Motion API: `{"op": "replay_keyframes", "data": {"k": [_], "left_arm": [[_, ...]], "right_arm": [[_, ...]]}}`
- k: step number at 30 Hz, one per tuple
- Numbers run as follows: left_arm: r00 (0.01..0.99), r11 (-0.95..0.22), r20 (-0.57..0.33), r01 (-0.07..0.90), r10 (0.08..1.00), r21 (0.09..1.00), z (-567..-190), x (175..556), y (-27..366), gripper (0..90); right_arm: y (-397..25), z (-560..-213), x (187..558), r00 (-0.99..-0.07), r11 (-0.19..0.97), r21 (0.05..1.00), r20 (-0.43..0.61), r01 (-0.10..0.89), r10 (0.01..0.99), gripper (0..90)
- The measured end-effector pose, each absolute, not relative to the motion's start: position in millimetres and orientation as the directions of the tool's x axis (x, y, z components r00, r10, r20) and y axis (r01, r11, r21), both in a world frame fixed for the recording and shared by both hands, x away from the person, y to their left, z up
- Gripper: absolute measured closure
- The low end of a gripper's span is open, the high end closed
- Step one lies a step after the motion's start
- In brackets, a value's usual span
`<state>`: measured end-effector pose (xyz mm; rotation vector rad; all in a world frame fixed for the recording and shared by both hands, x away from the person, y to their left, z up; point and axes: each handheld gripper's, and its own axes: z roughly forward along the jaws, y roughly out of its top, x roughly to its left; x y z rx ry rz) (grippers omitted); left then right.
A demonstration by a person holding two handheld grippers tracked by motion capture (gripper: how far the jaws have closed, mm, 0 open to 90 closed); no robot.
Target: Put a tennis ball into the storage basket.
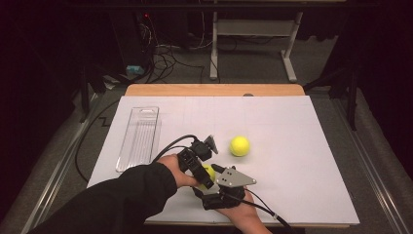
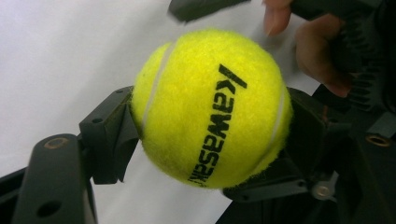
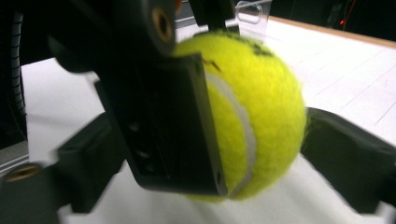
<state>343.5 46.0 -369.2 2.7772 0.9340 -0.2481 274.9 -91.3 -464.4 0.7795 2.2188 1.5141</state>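
Note:
My left gripper (image 2: 211, 140) is shut on a yellow tennis ball (image 2: 210, 107) with black lettering, one jaw on each side of it. In the high view that held ball (image 1: 209, 171) sits low over the white sheet near the front edge, between my left gripper (image 1: 204, 177) and my right gripper (image 1: 217, 170). My right gripper (image 3: 215, 158) is open and straddles the same ball (image 3: 266, 102). Its right jaw is close against the ball, and its left jaw stands apart behind a left-gripper jaw. A second yellow tennis ball (image 1: 239, 146) lies loose on the sheet just beyond.
A clear plastic tray (image 1: 139, 139) lies lengthwise on the left of the white sheet (image 1: 302, 161). The wooden table edge (image 1: 214, 89) runs along the back. Cables and table legs stand on the floor beyond.

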Motion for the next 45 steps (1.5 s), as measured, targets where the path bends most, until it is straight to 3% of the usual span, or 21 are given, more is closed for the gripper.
{"op": "replay_keyframes", "data": {"k": [16, 45], "left_arm": [[0.758, -0.751, -0.207, 0.648, 0.619, 0.128, -368, 355, 64, 26.7], [0.712, -0.707, -0.177, 0.7, 0.68, 0.098, -350, 371, 108, 26.7]], "right_arm": [[-131, -464, 276, -0.751, 0.295, 0.922, -0.008, 0.249, 0.66, 0.0], [-252, -462, 268, -0.555, 0.225, 0.924, -0.016, 0.31, 0.831, 0.0]]}}
